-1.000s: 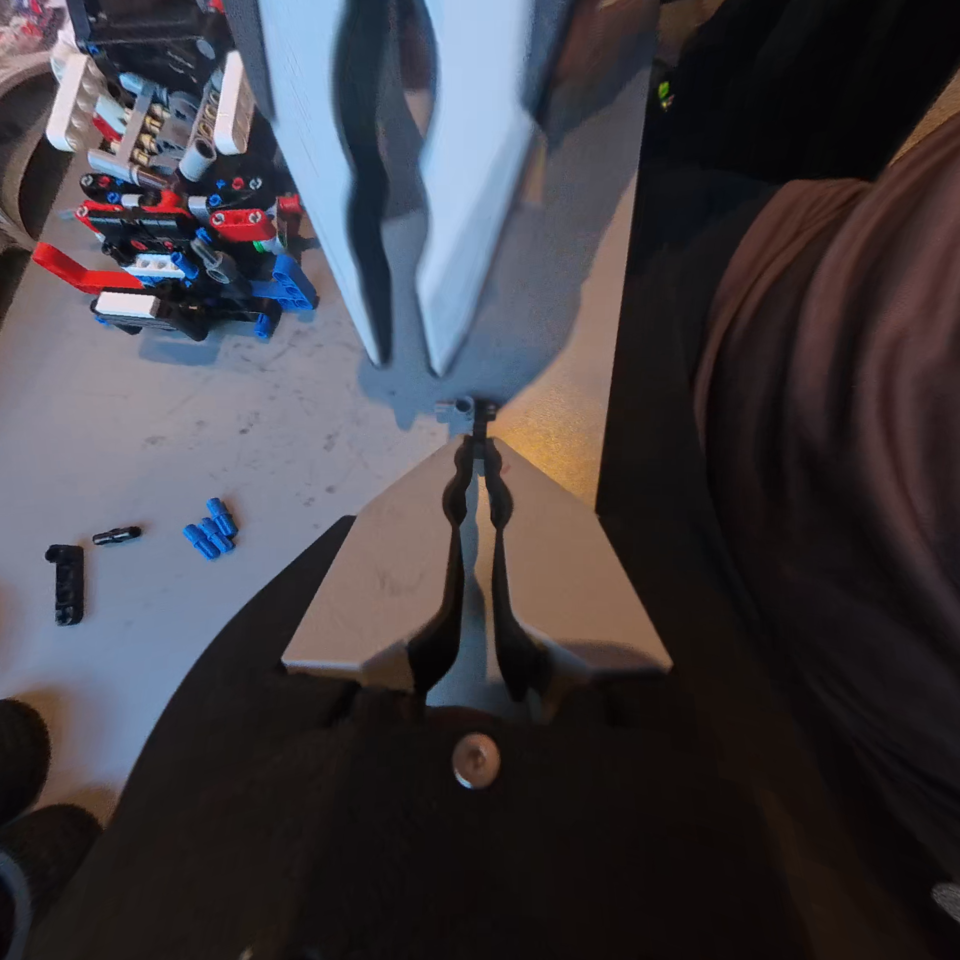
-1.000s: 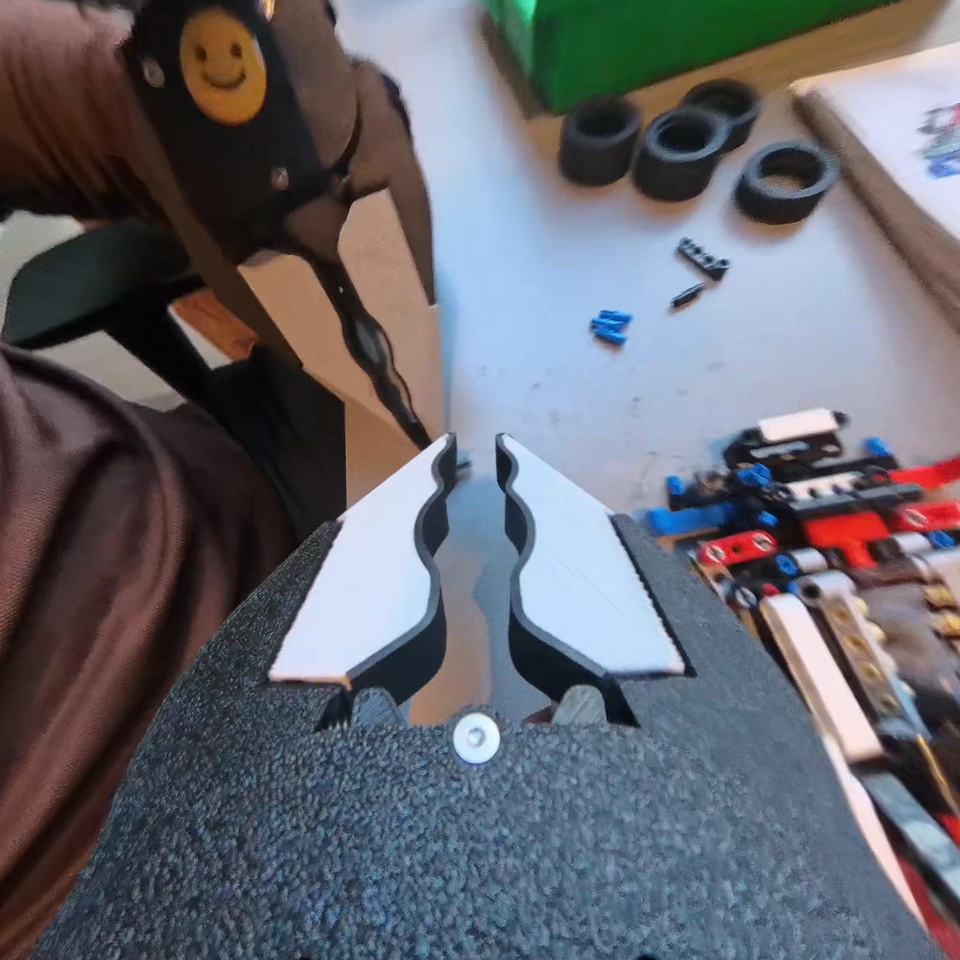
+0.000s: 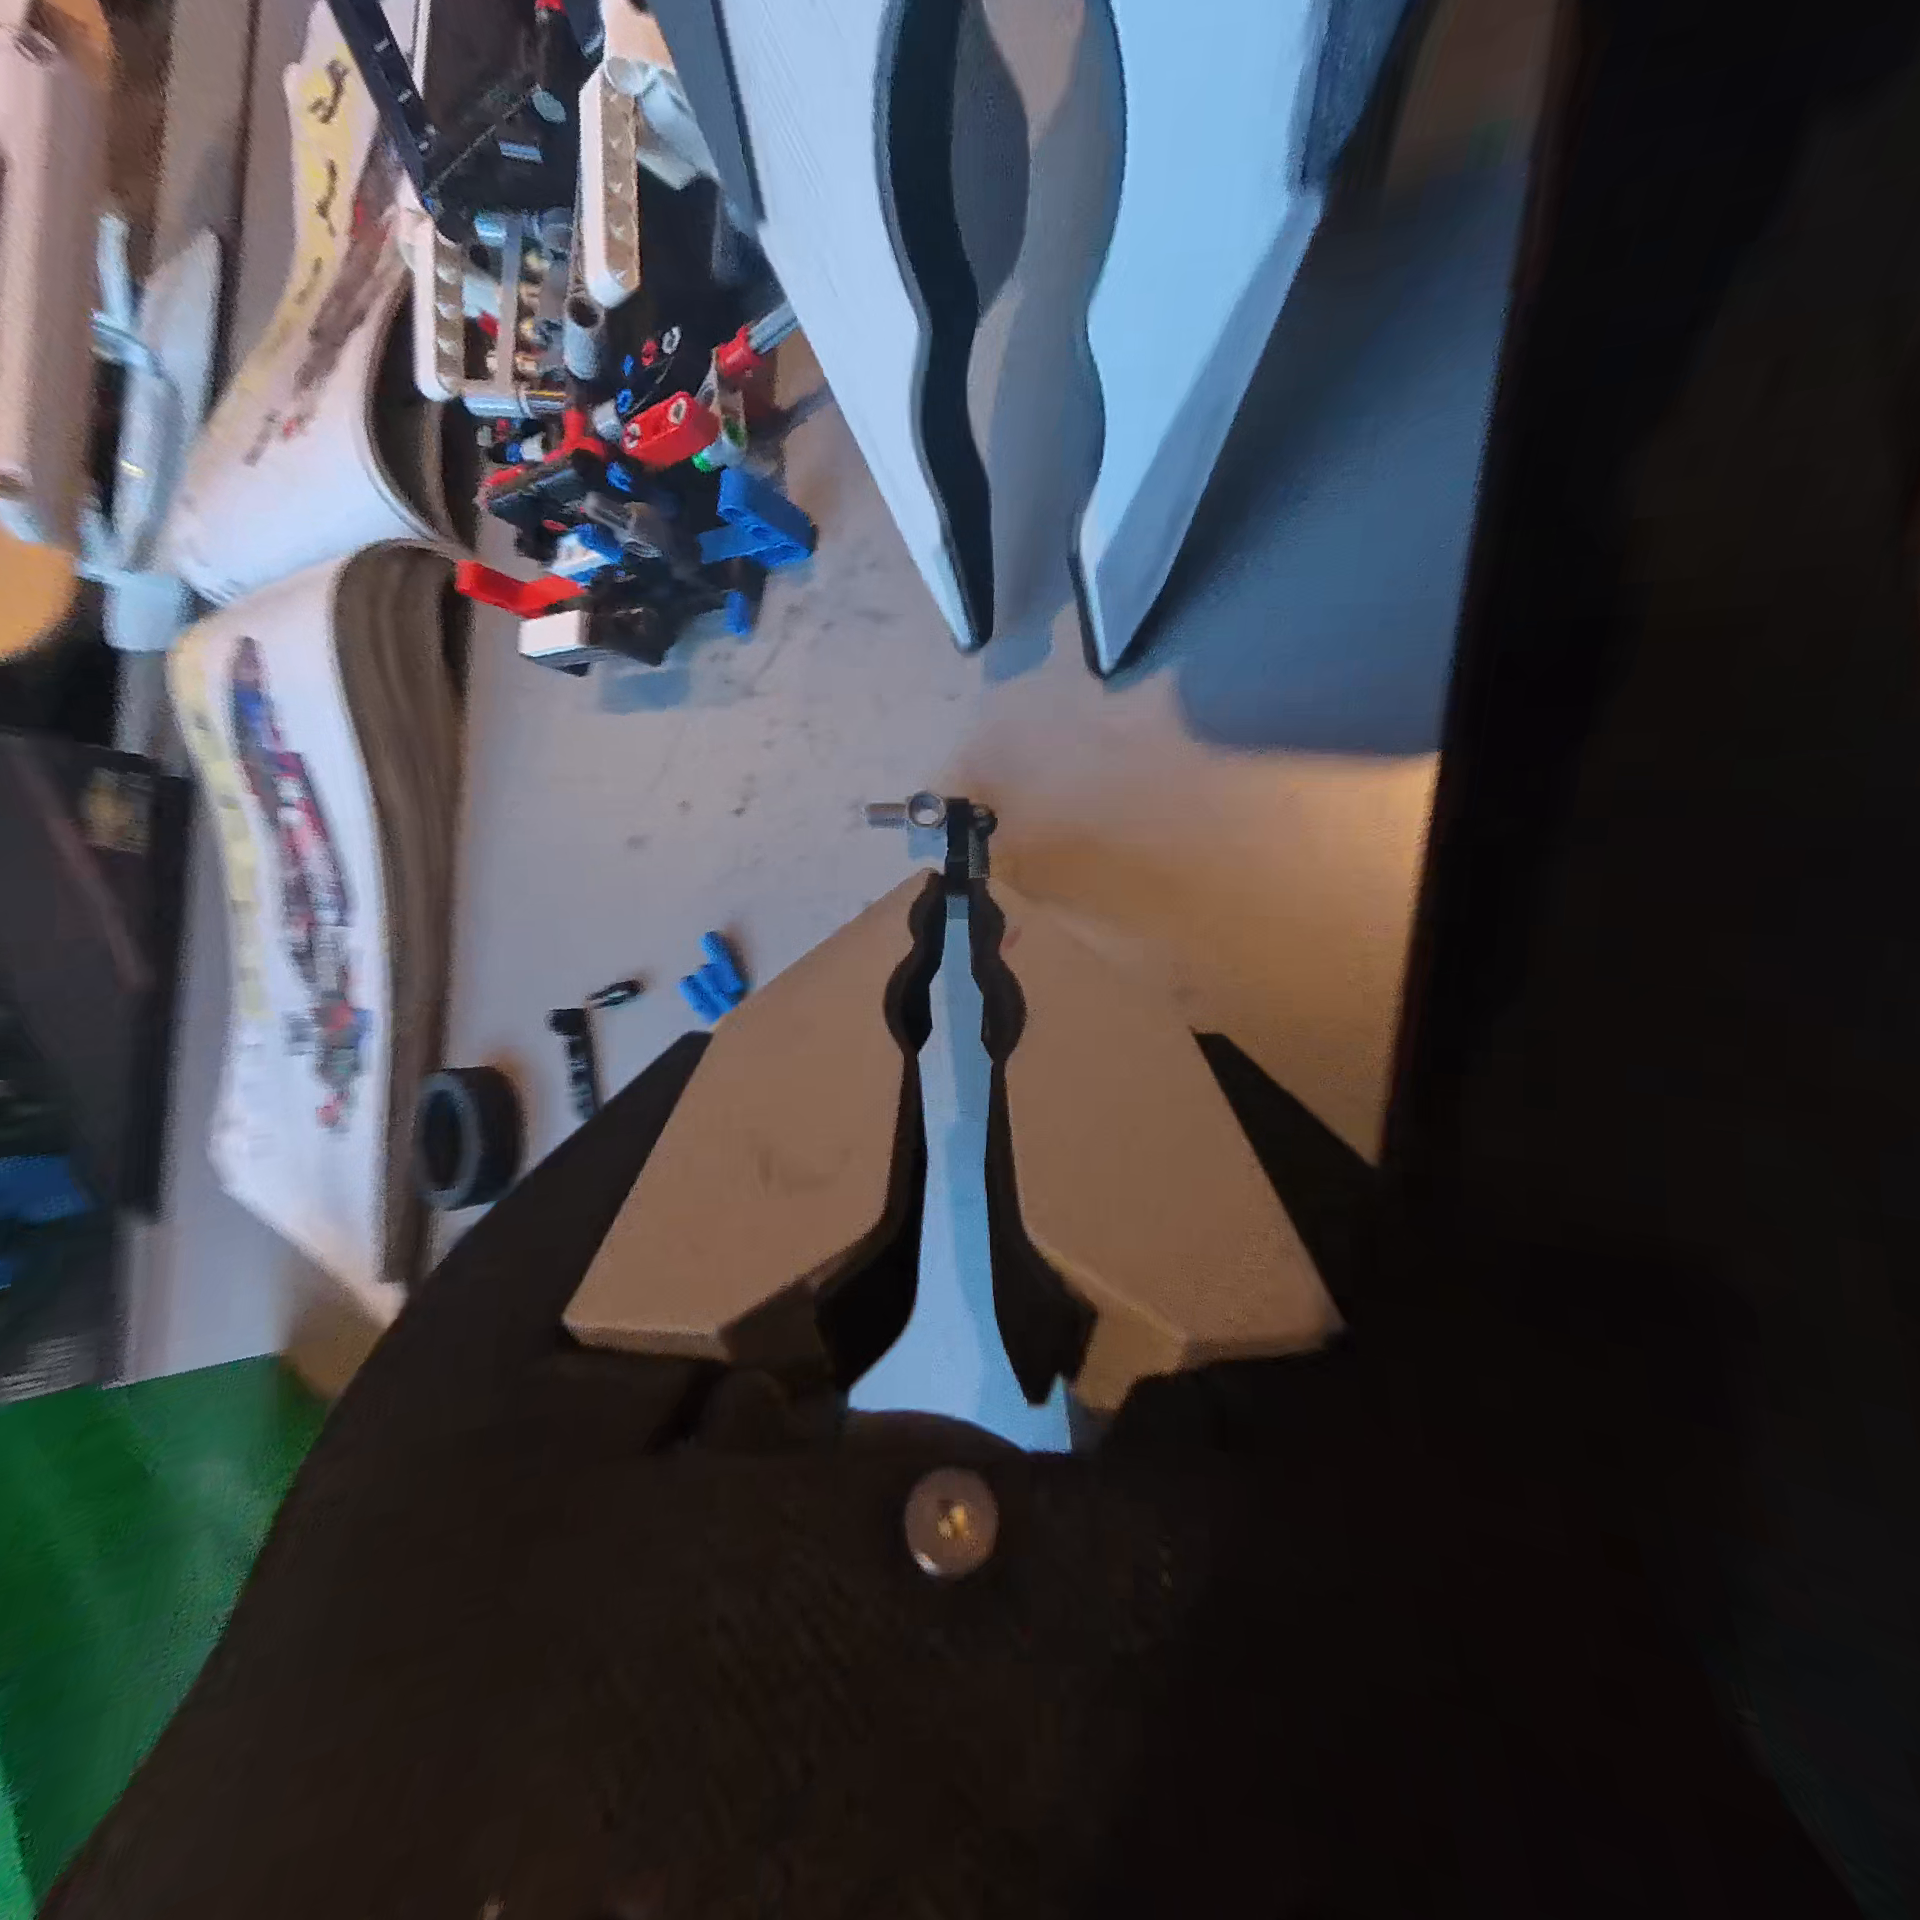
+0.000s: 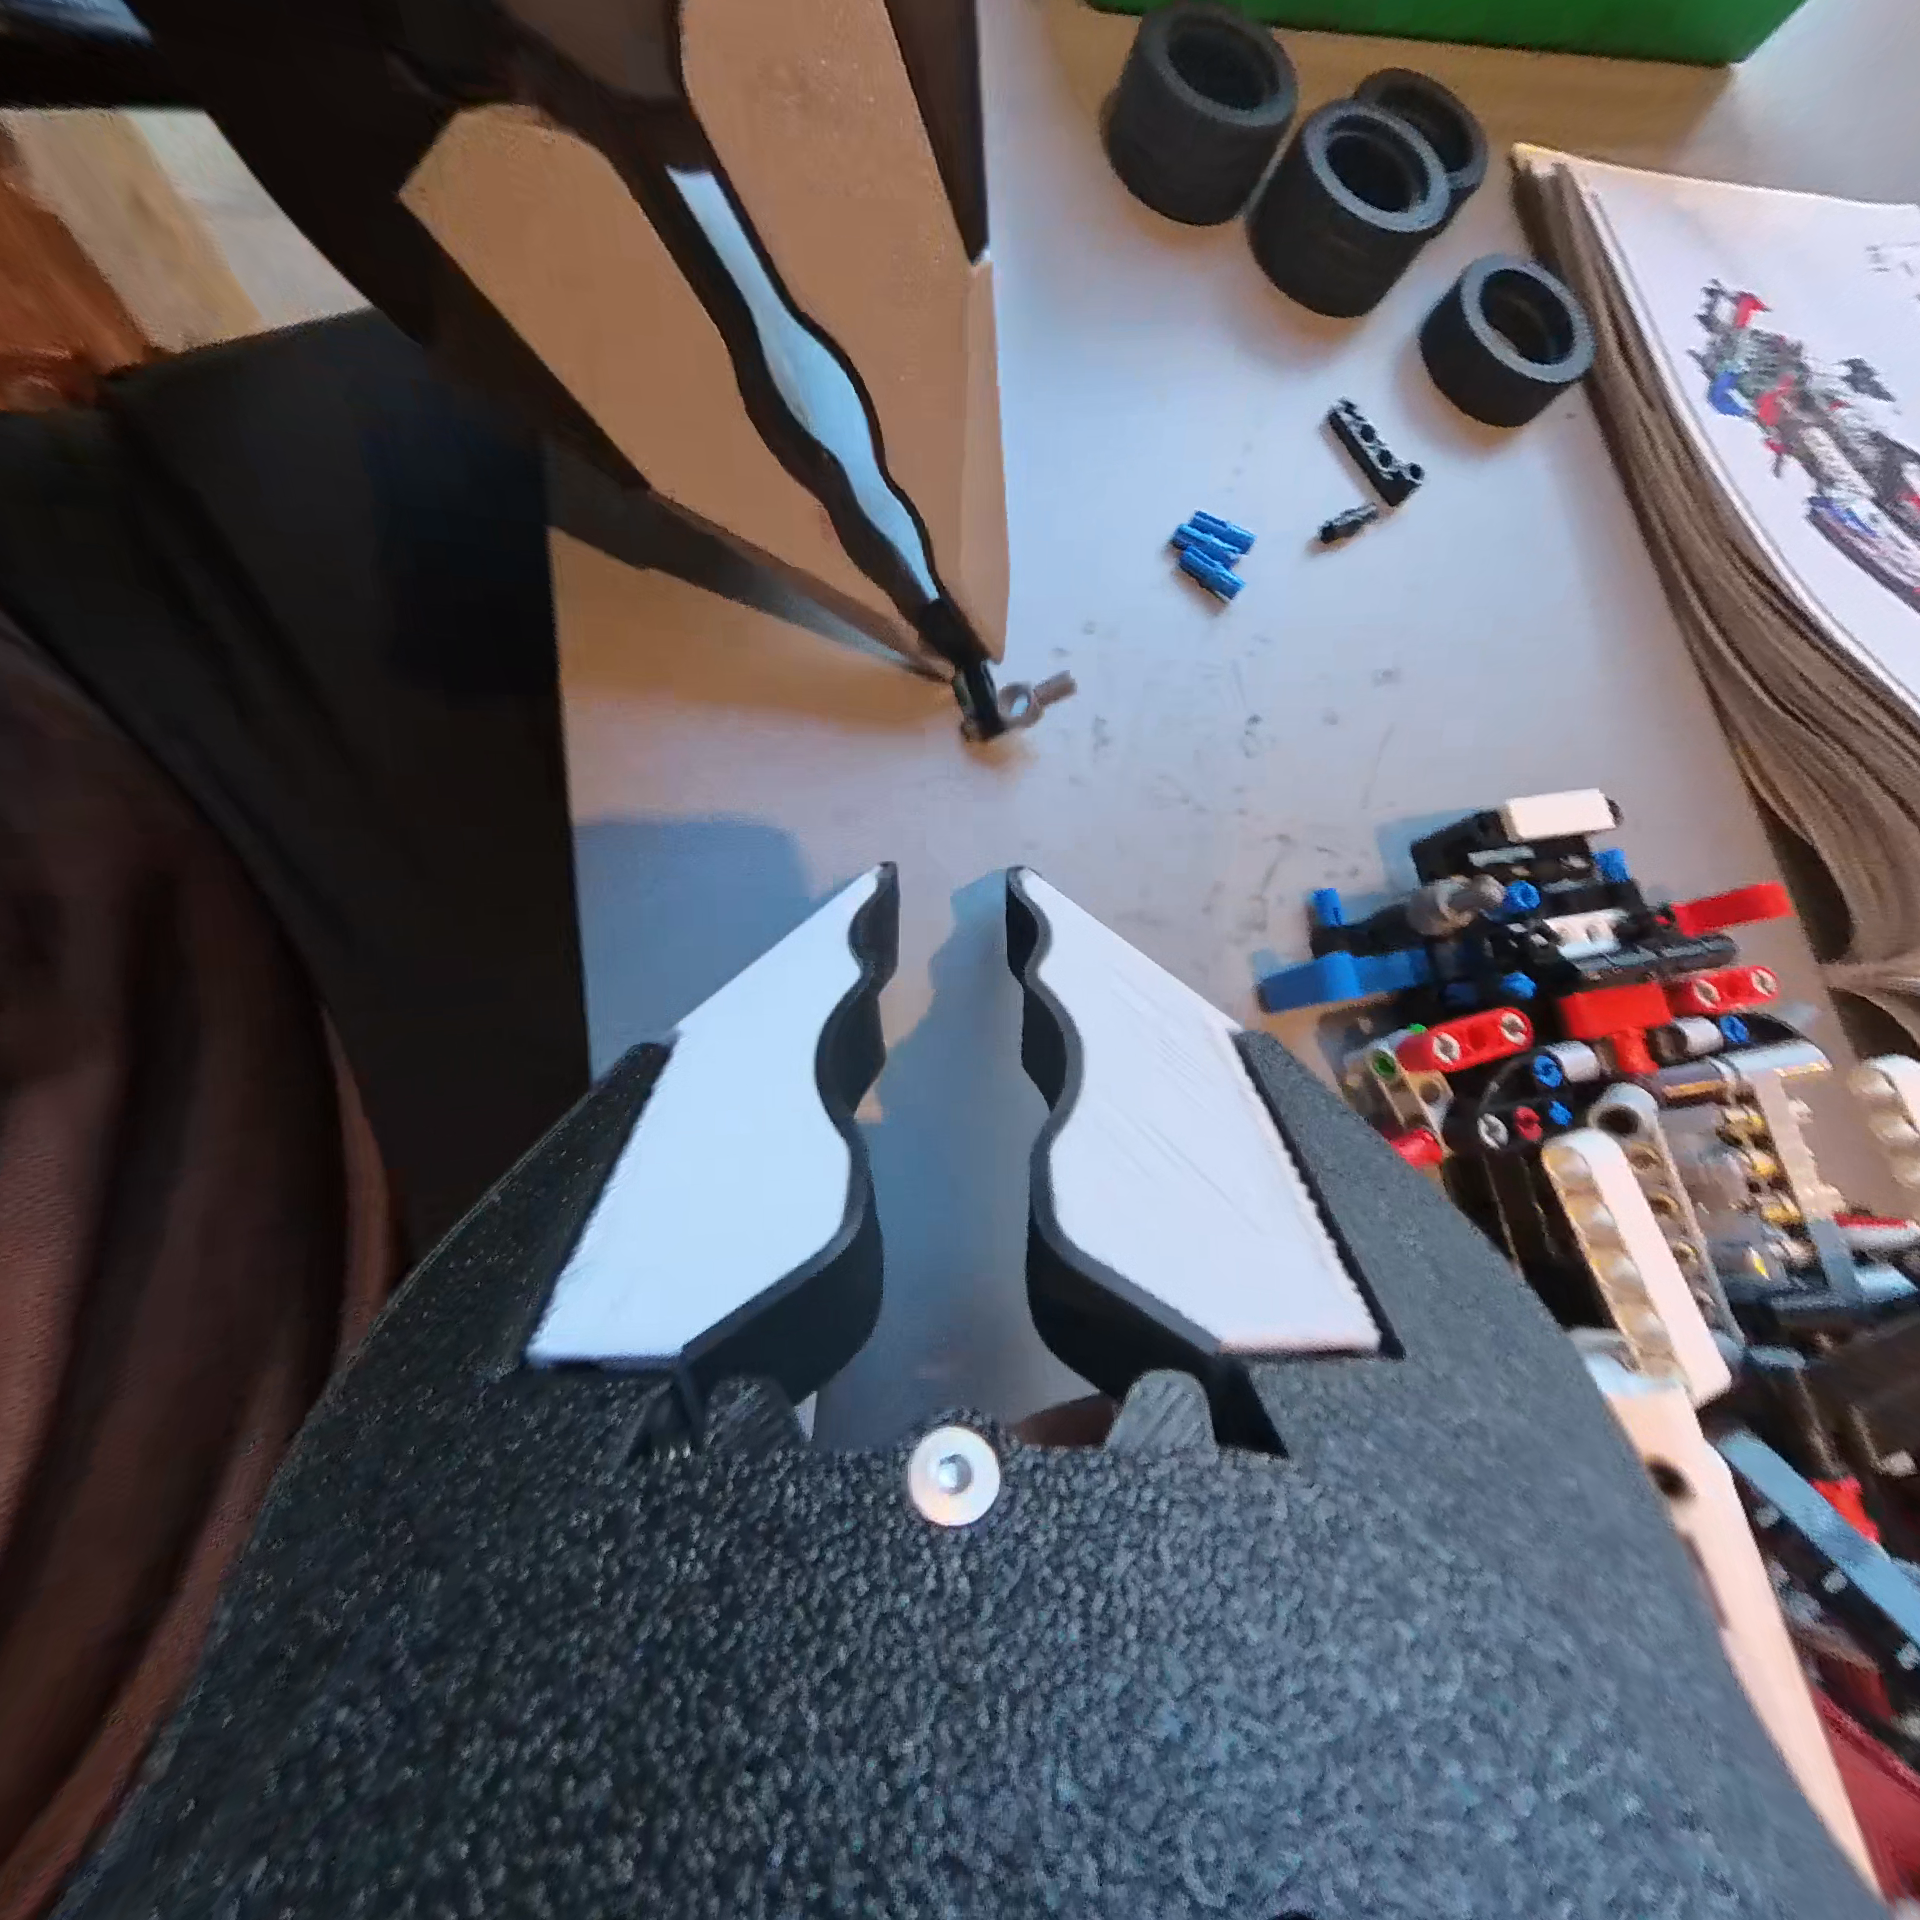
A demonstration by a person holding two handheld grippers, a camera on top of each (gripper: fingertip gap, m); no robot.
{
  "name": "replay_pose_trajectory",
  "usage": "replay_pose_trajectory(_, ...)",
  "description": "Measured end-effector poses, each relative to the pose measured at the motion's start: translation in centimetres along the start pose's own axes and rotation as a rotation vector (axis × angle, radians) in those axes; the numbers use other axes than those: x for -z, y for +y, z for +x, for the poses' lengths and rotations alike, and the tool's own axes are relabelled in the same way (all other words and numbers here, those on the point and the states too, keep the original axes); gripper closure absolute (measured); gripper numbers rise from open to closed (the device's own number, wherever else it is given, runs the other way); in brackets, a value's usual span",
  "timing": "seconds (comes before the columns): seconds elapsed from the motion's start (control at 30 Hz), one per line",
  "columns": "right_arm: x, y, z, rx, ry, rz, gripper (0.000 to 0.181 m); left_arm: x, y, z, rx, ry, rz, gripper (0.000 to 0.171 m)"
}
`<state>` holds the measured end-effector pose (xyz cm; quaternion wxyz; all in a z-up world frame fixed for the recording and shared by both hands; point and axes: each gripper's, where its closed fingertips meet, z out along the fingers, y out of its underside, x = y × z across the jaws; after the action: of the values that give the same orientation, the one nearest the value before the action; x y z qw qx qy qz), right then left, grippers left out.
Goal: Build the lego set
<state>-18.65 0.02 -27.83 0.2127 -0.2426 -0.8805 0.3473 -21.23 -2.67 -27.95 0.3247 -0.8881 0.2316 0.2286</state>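
Left tongs point(image 3: 961, 883) are pinching a small black pin point(image 3: 966, 847) right at the very tips, and there's a little grey connector point(image 3: 914, 812) hanging on the far end of it, sticking out sideways: a tip grip like that looks chosen to leave the free end clear for mating, though that's my read, not something shown. From the right wrist view the same pair sits low over the pale surface point(image 4: 1195, 727), the black pin point(image 4: 977, 691) and grey connector point(image 4: 1034, 698) just off the table edge side. Right tongs point(image 4: 951, 894) are spread, nothing between them, pointed toward that little sub-piece but apart from it, a clear gap of bare surface in between; they look poised to take or steady the part. The half-built model point(image 4: 1558, 997), black, red, blue and white, lies off to the right tongs' right, near but not touched. Spare blue pins point(image 4: 1210, 551) are bunched farther out, beside a short black pin point(image 4: 1349, 520) and a black beam point(image 4: 1371, 452), with loose tyres point(image 4: 1351, 218) beyond and the open instruction booklet point(image 4: 1766, 343) along the far right, all parked out of the working zone, handy for later steps I'd say
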Motion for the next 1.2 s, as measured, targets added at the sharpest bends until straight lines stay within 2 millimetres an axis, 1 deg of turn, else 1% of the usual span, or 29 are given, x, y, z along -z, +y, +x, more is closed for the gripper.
replay_pose_trajectory(0.07, 0.3, 0.3, 0.6, -0.001, 0.042, 0.0, 0.161, -0.5, 0.5, -1.1, -0.109, -0.076, -0.046, 0.17)
replay_pose_trajectory(0.17, 1.2, 0.2, 1.3, -0.017, 0.085, 0.039, 0.161, -1.1, 0.2, -1.6, -0.228, -0.152, -0.036, 0.17)
replay_pose_trajectory(0.23, 1.8, -0.2, 1.6, -0.03, 0.101, 0.085, 0.161, -1.2, 0.0, -1.6, -0.271, -0.179, 0.002, 0.17)
replay_pose_trajectory(0.3, 2.2, -0.4, 1.9, -0.022, 0.114, 0.115, 0.161, -1.0, 0.1, -2.0, -0.258, -0.204, 0.024, 0.164)
replay_pose_trajectory(0.37, 2.4, -0.4, 2.0, -0.003, 0.113, 0.128, 0.161, -0.6, 0.3, -2.2, -0.145, -0.17, 0.042, 0.155)
replay_pose_trajectory(0.47, 2.3, -0.5, 1.6, 0.008, 0.088, 0.133, 0.161, 0.3, 0.3, -2.3, 0.036, -0.103, 0.094, 0.129)
replay_pose_trajectory(0.5, 2.4, -0.5, 1.5, 0.011, 0.085, 0.135, 0.161, 0.5, 0.3, -2.4, 0.076, -0.093, 0.106, 0.123)
replay_pose_trajectory(0.67, 2.4, -0.4, 1.4, -0.012, 0.05, 0.138, 0.162, 0.7, 0.8, -2.2, 0.193, -0.086, 0.133, 0.124)
replay_pose_trajectory(0.7, 2.4, -0.4, 1.4, -0.023, 0.044, 0.141, 0.162, 0.7, 0.9, -2.2, 0.209, -0.083, 0.136, 0.122)
replay_pose_trajectory(0.77, 2.6, -0.5, 1.5, -0.041, 0.037, 0.152, 0.162, 1.0, 0.7, -2.2, 0.261, -0.074, 0.151, 0.111)
replay_pose_trajectory(0.87, 2.6, -0.5, 1.4, -0.048, 0.016, 0.157, 0.161, 1.8, 0.0, -3.2, 0.362, -0.101, 0.216, 0.11)
replay_pose_trajectory(1.03, 2.1, -0.1, 1.4, -0.049, 0.004, 0.128, 0.162, 3.3, -1.0, -5.6, 0.576, -0.168, 0.354, 0.108)
replay_pose_trajectory(1.2, 2.4, -0.3, 1.6, -0.07, 0.002, 0.156, 0.178, 3.7, -1.7, -6.3, 0.652, -0.167, 0.425, 0.11)
